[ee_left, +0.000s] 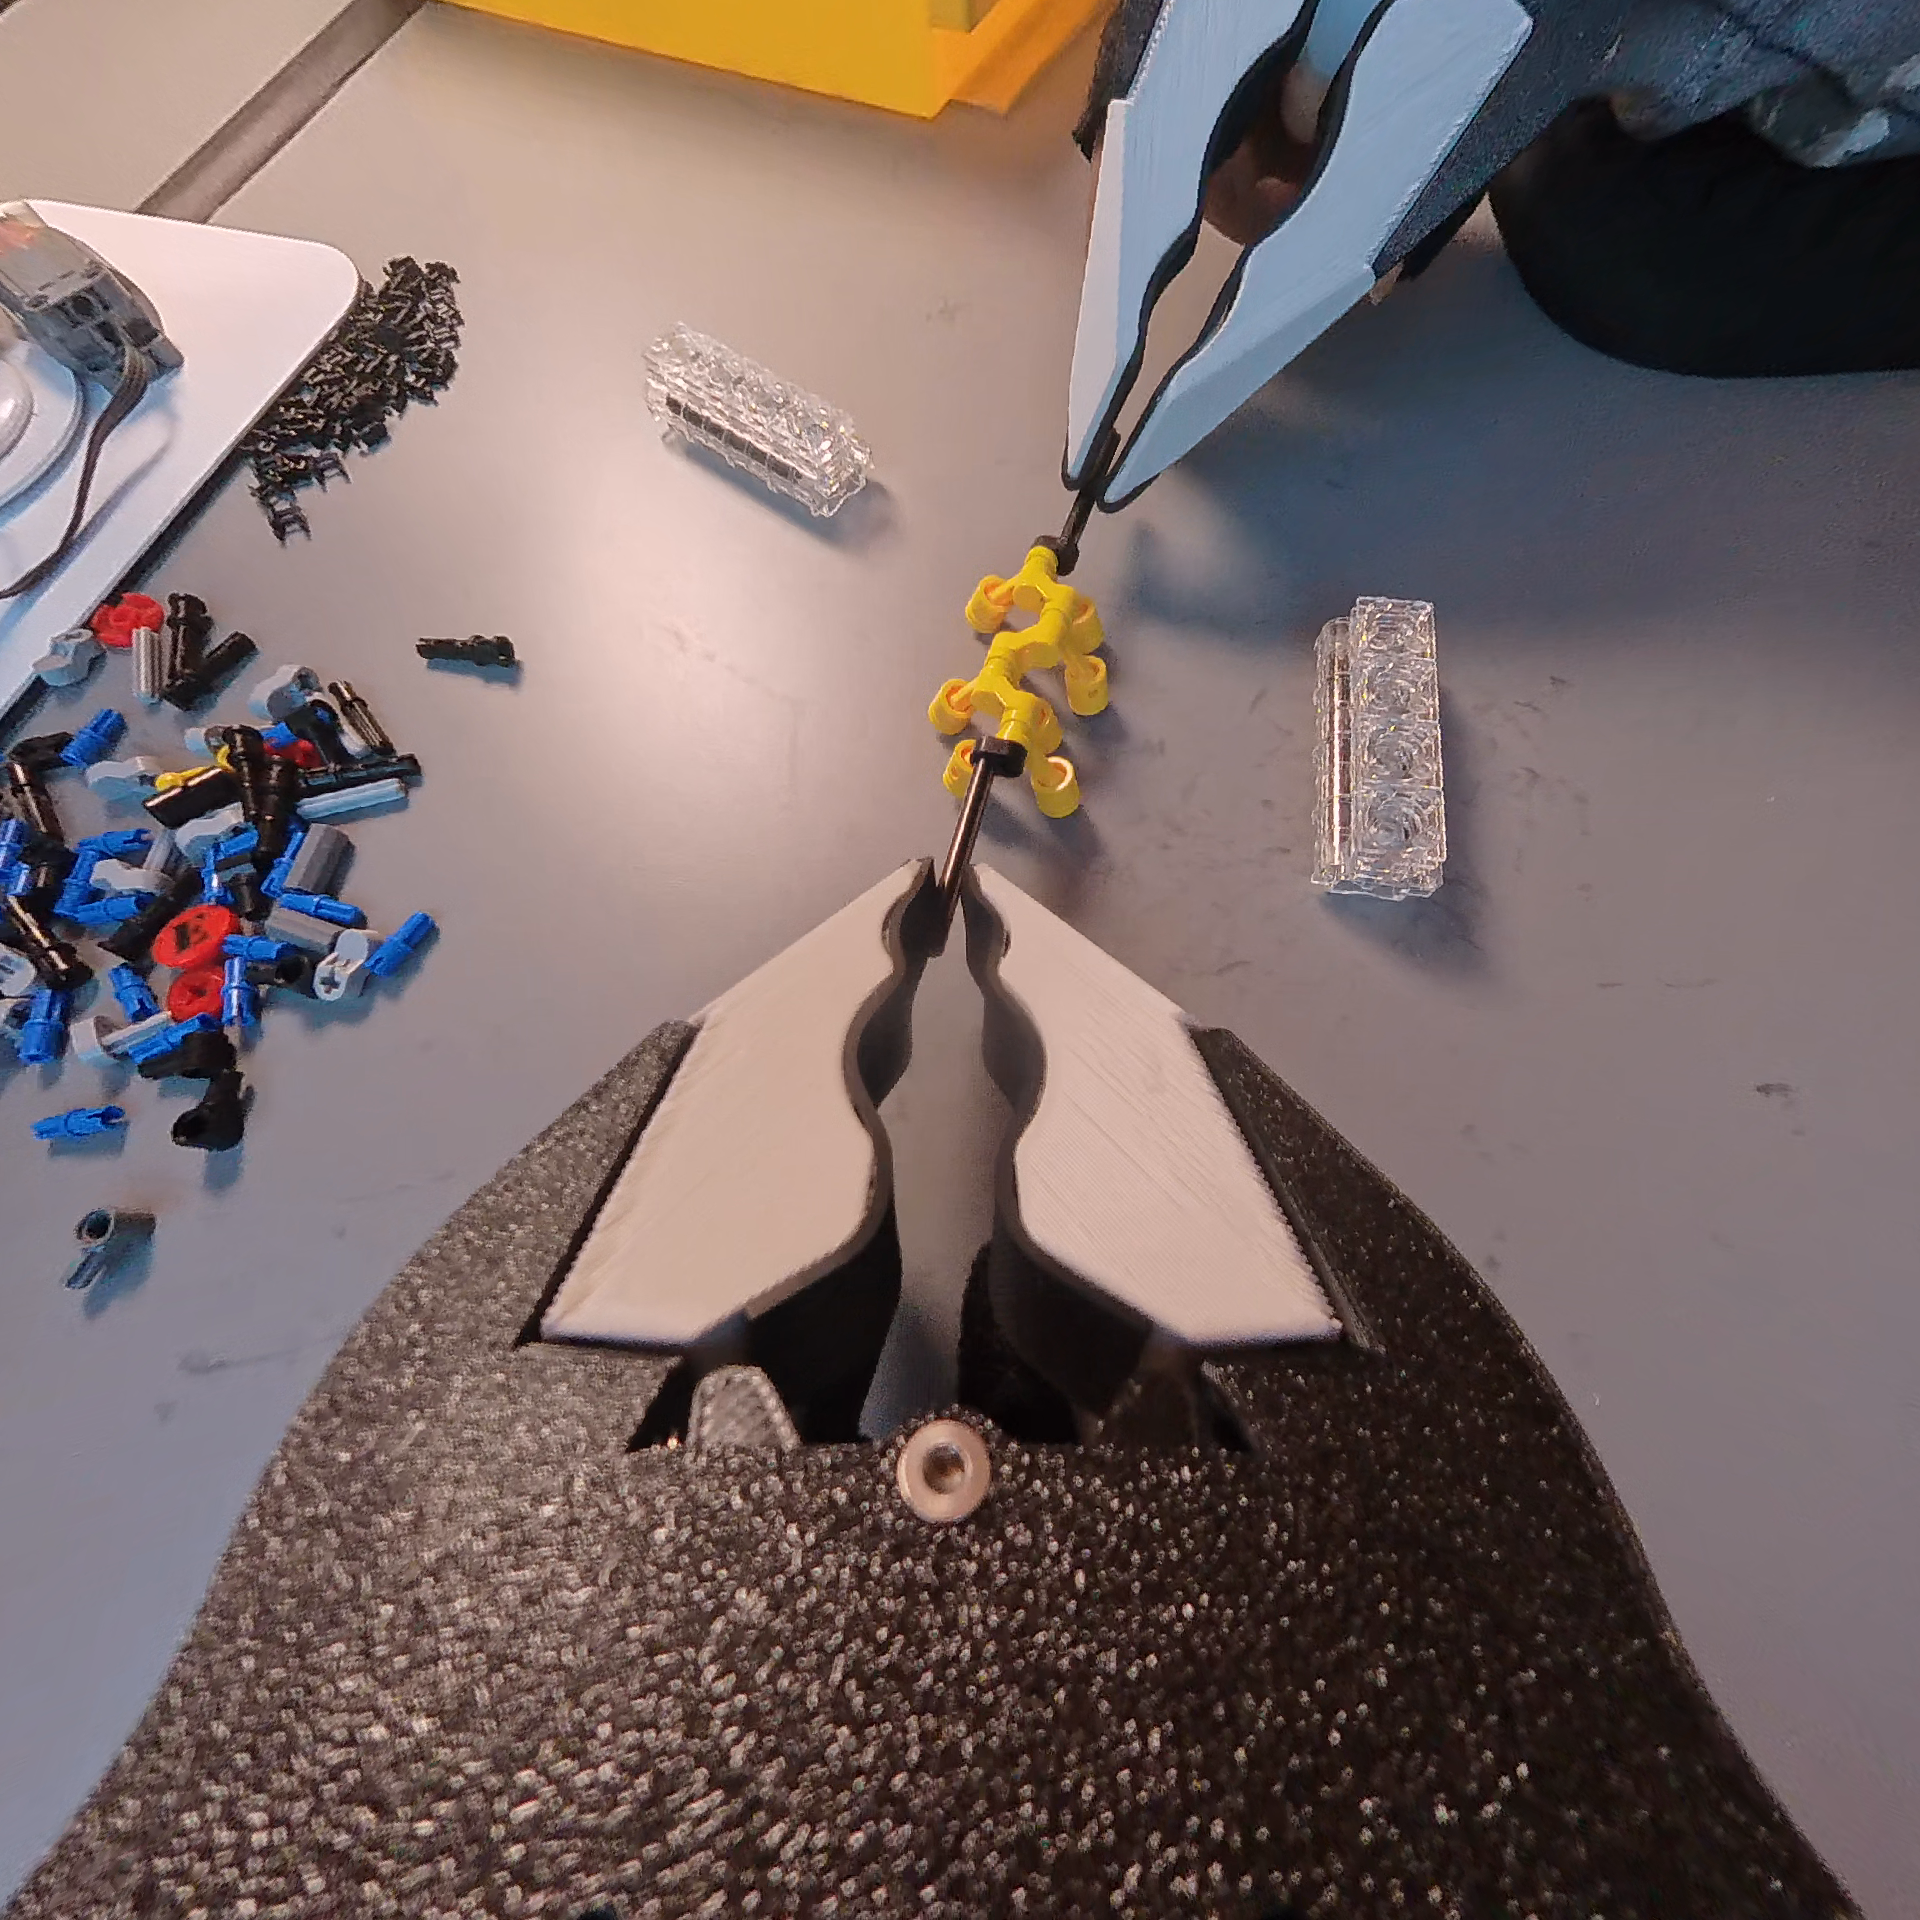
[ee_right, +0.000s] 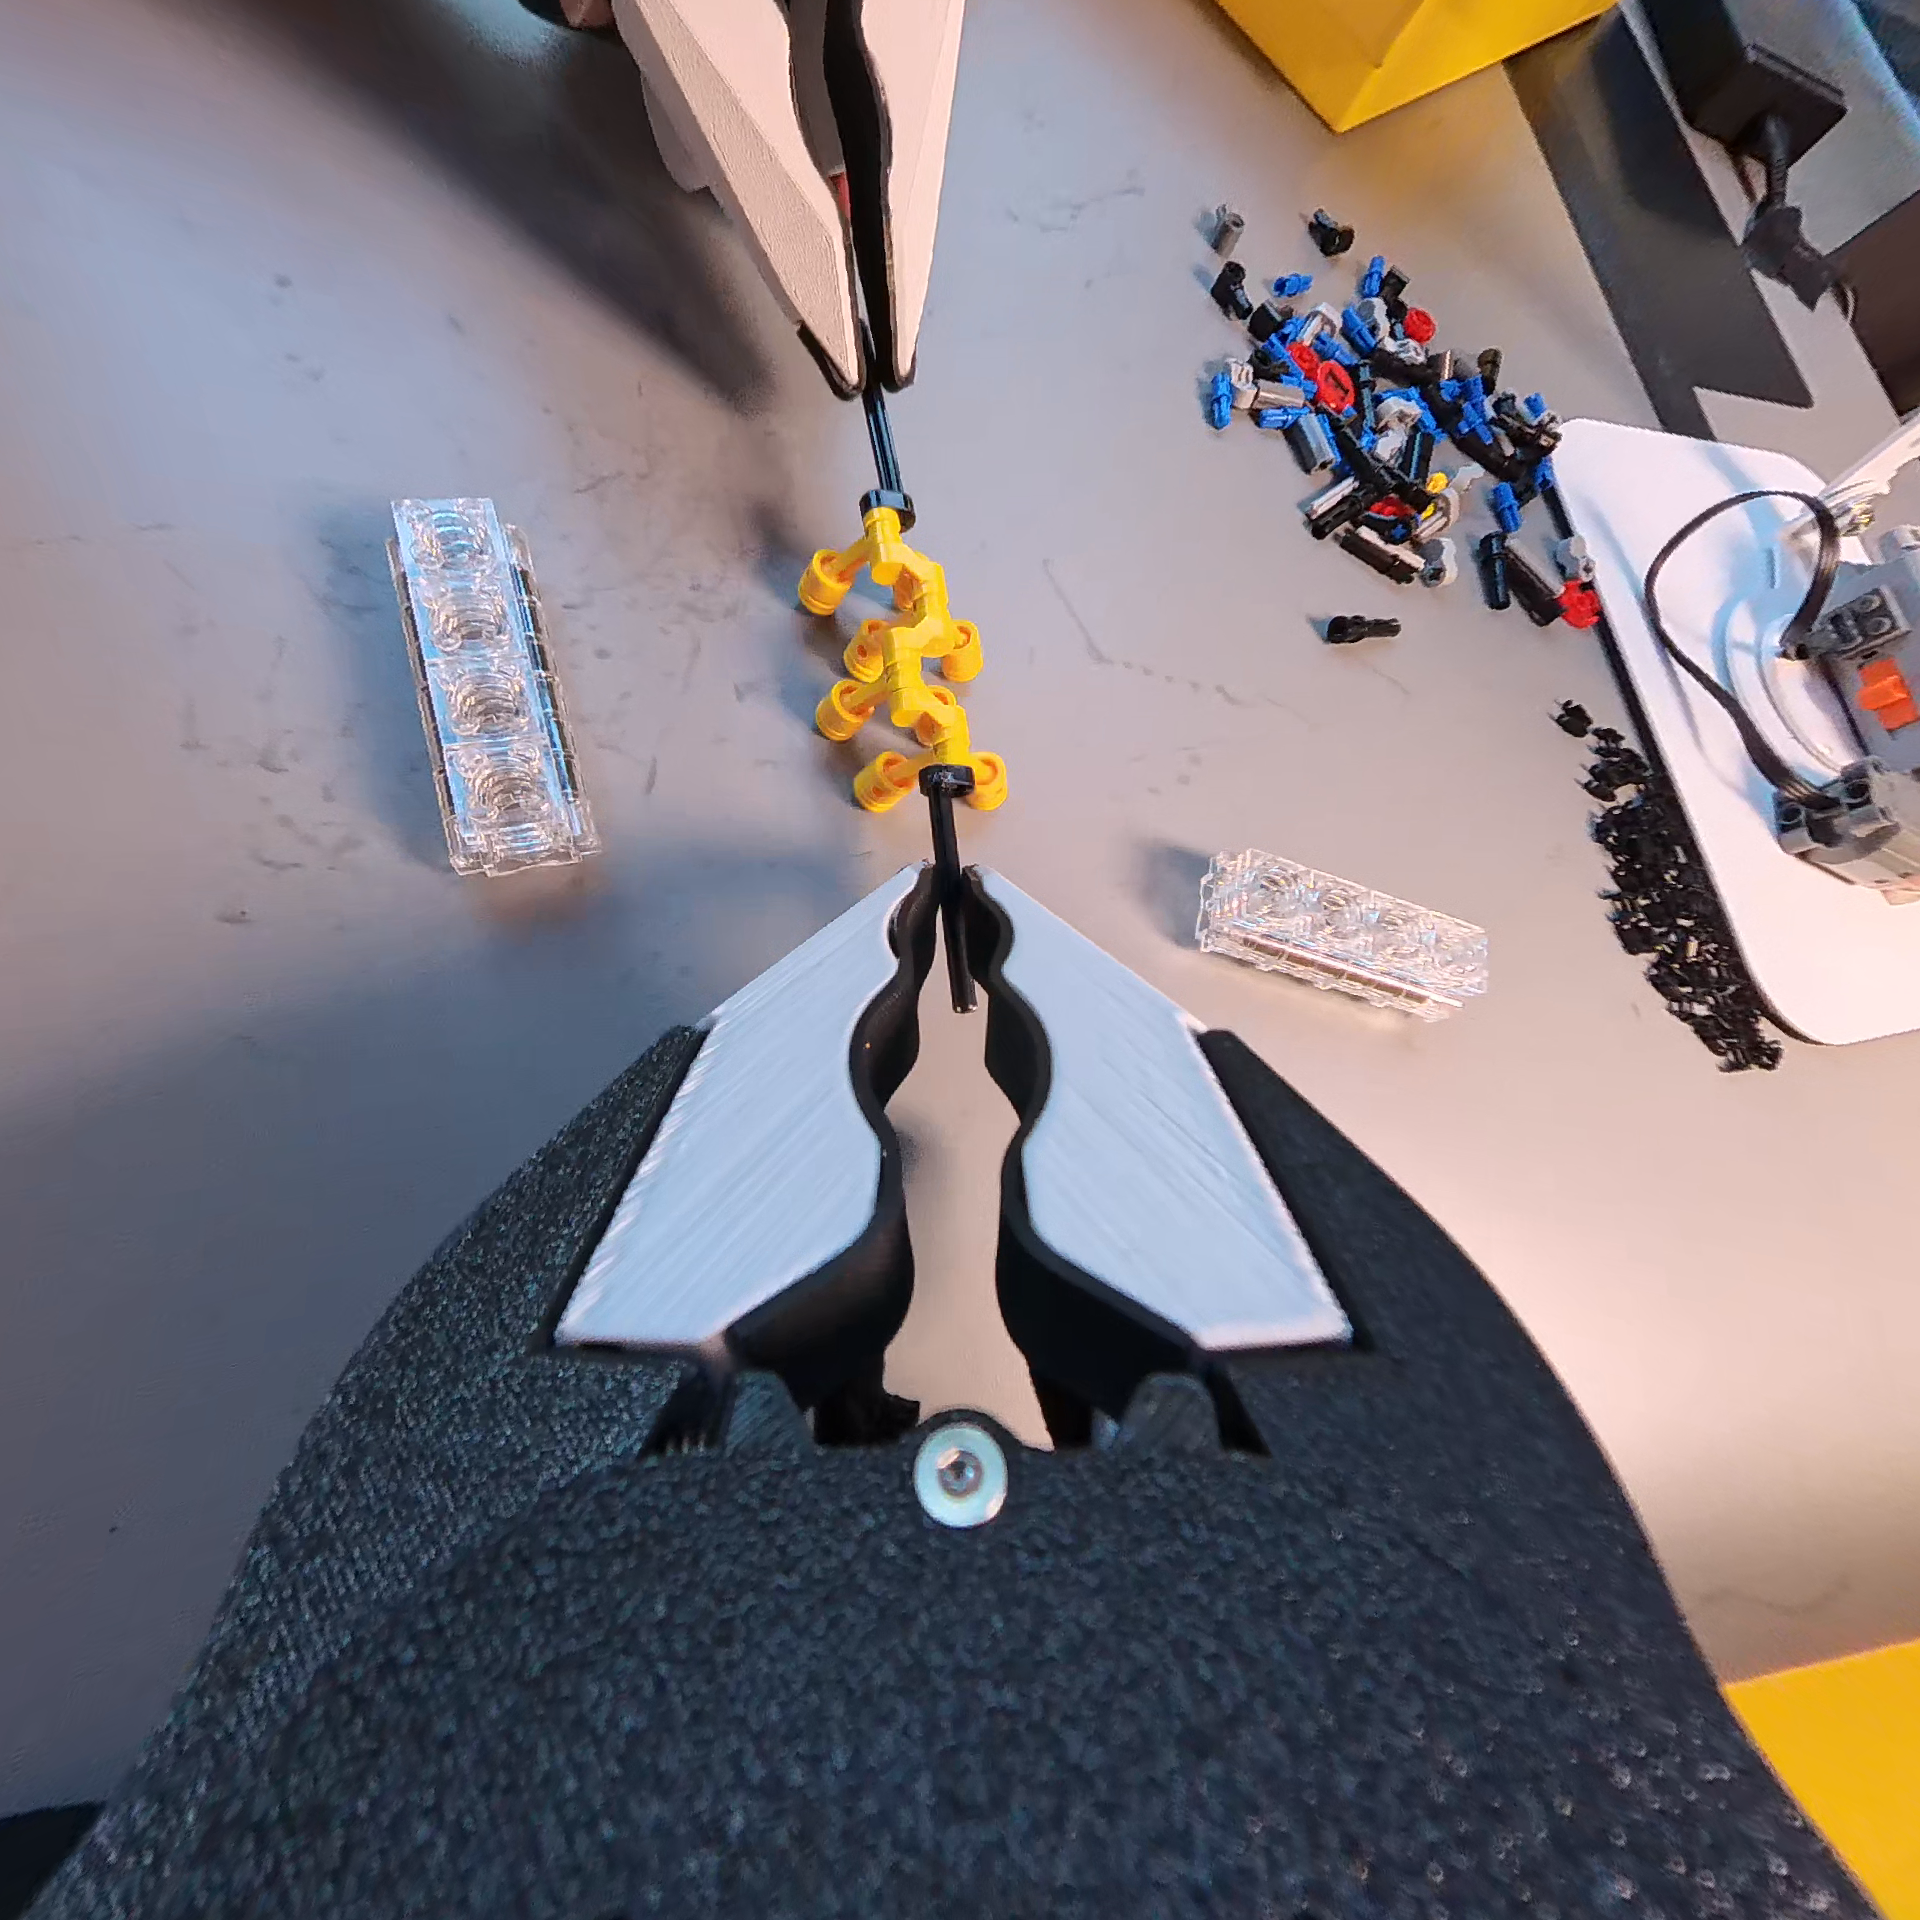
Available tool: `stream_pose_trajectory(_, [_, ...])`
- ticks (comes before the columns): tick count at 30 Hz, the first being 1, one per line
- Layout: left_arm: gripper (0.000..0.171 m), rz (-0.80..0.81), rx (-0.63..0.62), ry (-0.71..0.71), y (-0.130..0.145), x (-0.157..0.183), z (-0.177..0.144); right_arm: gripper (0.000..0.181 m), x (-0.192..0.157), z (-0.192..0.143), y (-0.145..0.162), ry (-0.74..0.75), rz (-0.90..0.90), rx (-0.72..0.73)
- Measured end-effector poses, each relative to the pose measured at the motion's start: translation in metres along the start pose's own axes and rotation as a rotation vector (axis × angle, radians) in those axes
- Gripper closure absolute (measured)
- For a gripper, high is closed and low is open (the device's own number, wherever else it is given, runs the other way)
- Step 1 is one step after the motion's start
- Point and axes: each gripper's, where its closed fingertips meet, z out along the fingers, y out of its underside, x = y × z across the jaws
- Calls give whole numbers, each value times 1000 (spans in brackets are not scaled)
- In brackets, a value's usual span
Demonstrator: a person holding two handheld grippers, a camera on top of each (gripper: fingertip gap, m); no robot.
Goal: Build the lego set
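Left gripper [ee_left: 948, 883] fingers clamped on black axle [ee_left: 964, 821] near end, right gripper [ee_right: 943, 883] fingers clamped on far end, yellow connector chain [ee_left: 1023, 681] threaded between, above tabletop [ee_left: 623, 1039]

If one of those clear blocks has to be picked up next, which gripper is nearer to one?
Hard to call. Both the left gripper and right gripper are shut on the black axle carrying the yellow connectors. A clear block lies either side; neither gripper is free, so one must let go first.
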Motion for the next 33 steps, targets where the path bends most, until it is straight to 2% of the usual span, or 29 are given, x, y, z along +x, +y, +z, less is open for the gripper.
stream_pose_trajectory(18, [169,34,-71,25,14,7,6,180,-9,3,4,-41,-17,-24])
stream_pose_trajectory(33, [165,29,-77,29,16,8,7,170,-9,4,12,-46,-5,-62])
